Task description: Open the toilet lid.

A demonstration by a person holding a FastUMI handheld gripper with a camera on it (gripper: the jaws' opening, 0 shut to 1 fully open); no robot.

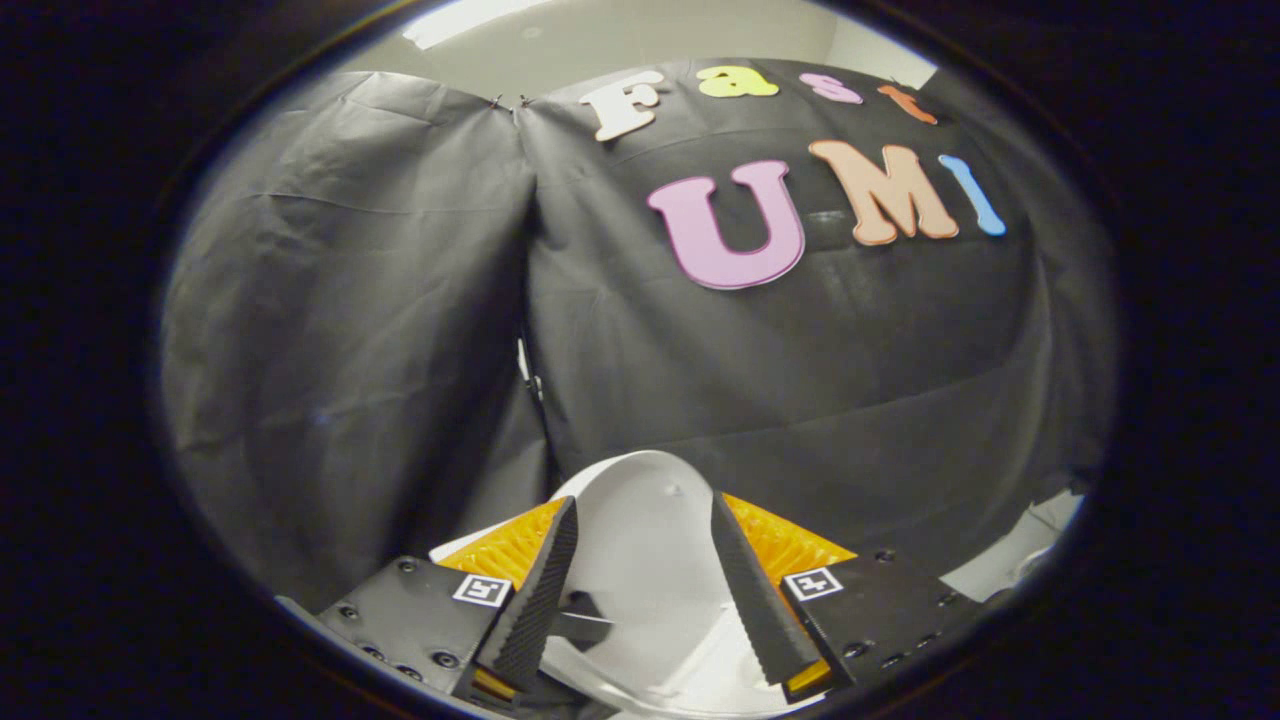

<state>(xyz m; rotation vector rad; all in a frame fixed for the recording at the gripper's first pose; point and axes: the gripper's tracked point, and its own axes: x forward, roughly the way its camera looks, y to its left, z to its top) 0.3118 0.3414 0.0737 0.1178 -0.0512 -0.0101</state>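
The white toilet lid (640, 560) stands raised and tilted back toward the black cloth wall. Its rounded top edge rises just above my fingertips, and a small bump shows on the face turned toward me. My gripper (644, 503) is open, its two fingers (540, 590) spread wide with the lid's face filling the gap between them. Neither finger visibly presses on the lid. The lower part of the lid and the bowl are hidden beneath the gripper body.
The black cloth wall (400, 300) hangs close behind the lid, with a seam running down its middle. A white piece (1010, 560) shows low beyond the right finger. Pale ceiling (620, 30) lies above the cloth.
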